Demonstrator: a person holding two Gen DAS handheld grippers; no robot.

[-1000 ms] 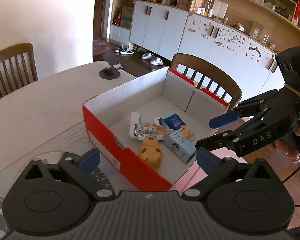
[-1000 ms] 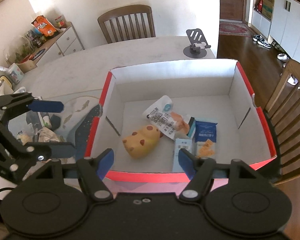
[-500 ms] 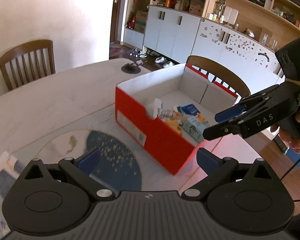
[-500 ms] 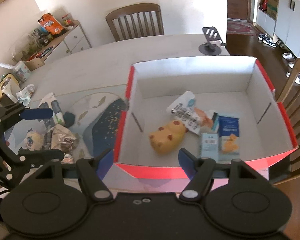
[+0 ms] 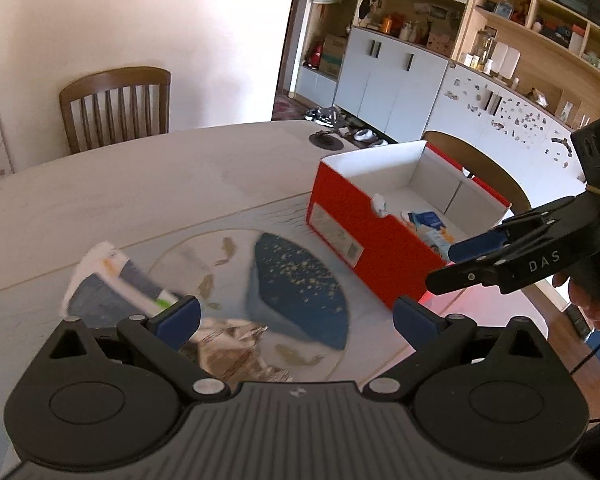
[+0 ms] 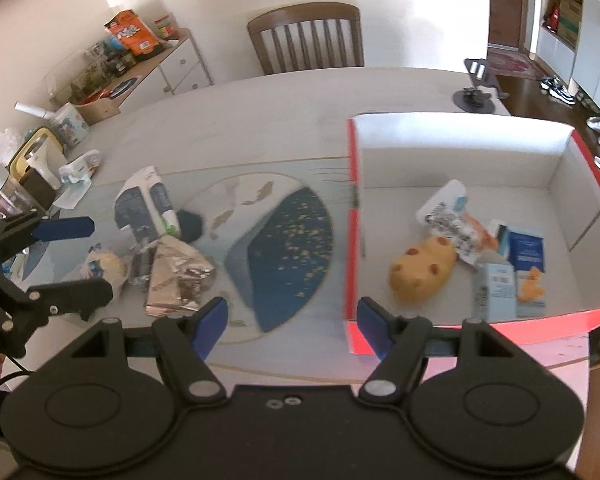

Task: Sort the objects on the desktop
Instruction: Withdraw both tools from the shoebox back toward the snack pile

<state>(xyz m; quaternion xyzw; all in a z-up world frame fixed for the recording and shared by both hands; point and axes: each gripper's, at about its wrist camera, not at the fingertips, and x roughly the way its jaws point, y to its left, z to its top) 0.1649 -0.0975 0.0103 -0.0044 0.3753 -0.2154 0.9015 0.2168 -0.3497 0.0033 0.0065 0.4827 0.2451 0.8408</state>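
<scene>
As both grippers have shifted from the red box (image 6: 452, 328) toward the clutter, fingers stay open, empty.
Box contents: yellow toy (image 6: 420, 268), blue packets (image 6: 526, 250), white pouch (image 6: 446, 208).

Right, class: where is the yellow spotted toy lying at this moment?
In the right wrist view, the yellow spotted toy lies inside the red box, near its front left corner, just left of the white snack packet.

Two wrist fisheyes angled down over the table (image 6: 260, 120); shared: red box (image 5: 364, 236), round mat (image 6: 284, 248).
</scene>
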